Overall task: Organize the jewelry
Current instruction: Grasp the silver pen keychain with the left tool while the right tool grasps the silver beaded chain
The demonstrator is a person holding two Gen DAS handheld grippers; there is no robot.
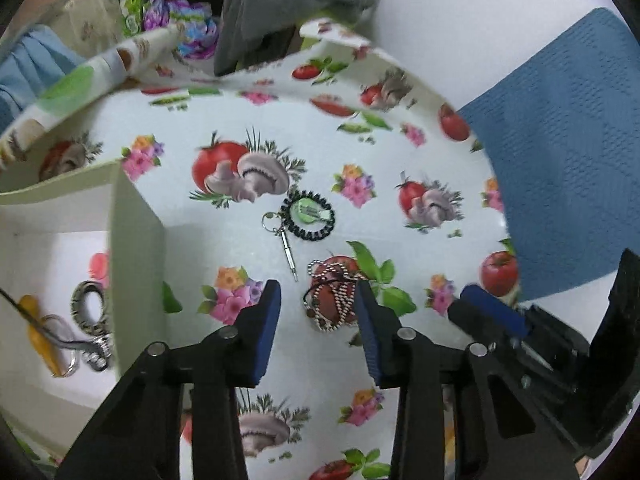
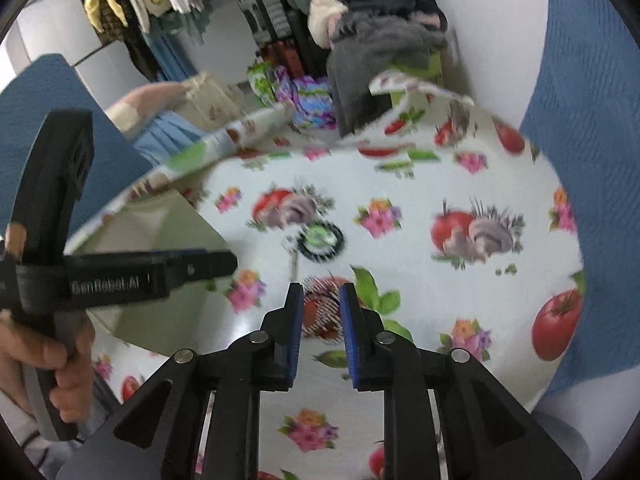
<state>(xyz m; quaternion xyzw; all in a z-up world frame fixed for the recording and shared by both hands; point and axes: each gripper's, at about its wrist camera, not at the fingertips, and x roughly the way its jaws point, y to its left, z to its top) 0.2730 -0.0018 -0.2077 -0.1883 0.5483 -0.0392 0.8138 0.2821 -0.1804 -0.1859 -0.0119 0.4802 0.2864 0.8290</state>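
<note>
**Q:** Which step are you on?

**A:** Your right gripper [image 2: 320, 320] hangs over the silver ball-chain necklace [image 1: 335, 300], heaped low of centre on the vegetable-print surface [image 1: 248, 128]; its fingers stand apart, the chain between them, not yet clamped. Your left gripper [image 1: 318, 328] frames the same heap, fingers wide.

**Q:** And next?

**A:** Likely lower, close on the bunched beads, then carry them to the cream cardboard box [image 1: 132, 240] at frame left, where a patterned metal ring [image 1: 90, 304] lies. The black coil hair tie [image 1: 307, 216] and small silver keyring screwdriver [image 1: 286, 246] wait mid-frame.
</note>
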